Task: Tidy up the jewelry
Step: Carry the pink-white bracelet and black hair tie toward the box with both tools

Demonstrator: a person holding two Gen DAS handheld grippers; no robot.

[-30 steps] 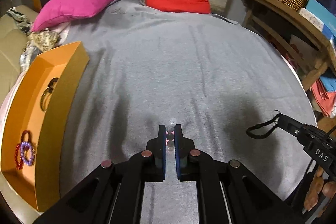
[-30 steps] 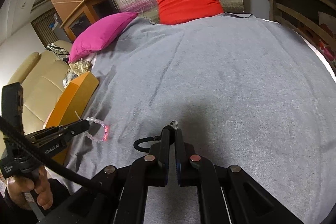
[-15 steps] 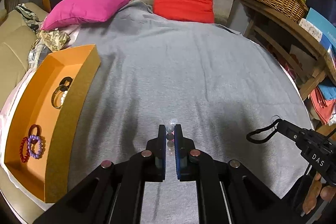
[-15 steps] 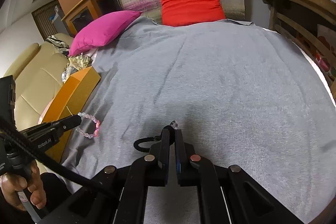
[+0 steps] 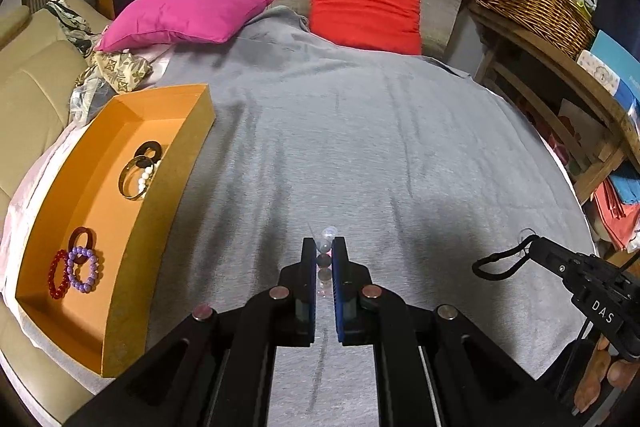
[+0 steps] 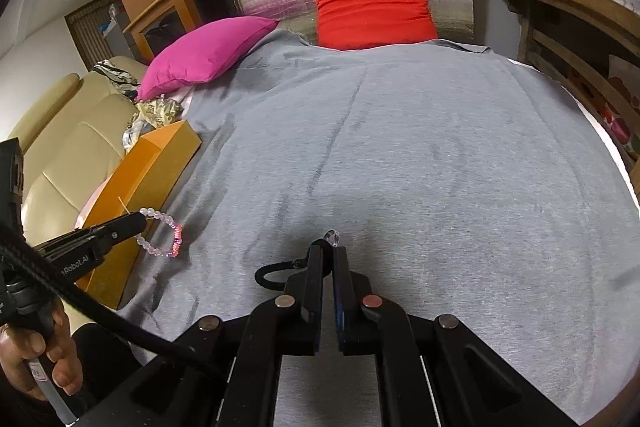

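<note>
My left gripper [image 5: 324, 247] is shut on a clear and pink bead bracelet [image 5: 324, 261]; in the right wrist view this bracelet [image 6: 164, 235] dangles from the left gripper [image 6: 140, 221] beside the orange box [image 6: 140, 179]. My right gripper [image 6: 325, 249] is shut on a black cord [image 6: 276, 273] with a clear stone [image 6: 332, 237] at its tip. The left wrist view shows the right gripper [image 5: 536, 247] at the right with the cord loop [image 5: 496, 267] hanging from it. Both grippers hover over the grey blanket [image 5: 380, 147].
The orange box [image 5: 160, 227] lies on the blanket's left edge, holding a red bracelet [image 5: 58, 275], a purple one [image 5: 82, 269], a gold bangle [image 5: 130, 175] and dark rings. Pink [image 5: 184, 13] and red [image 5: 364, 7] cushions lie at the back. Wooden shelves with a wicker basket [image 5: 536, 7] stand at the right.
Both grippers have lifted a little and kept their hold. In the left wrist view the orange box has slid toward the middle, showing more of its inside.
</note>
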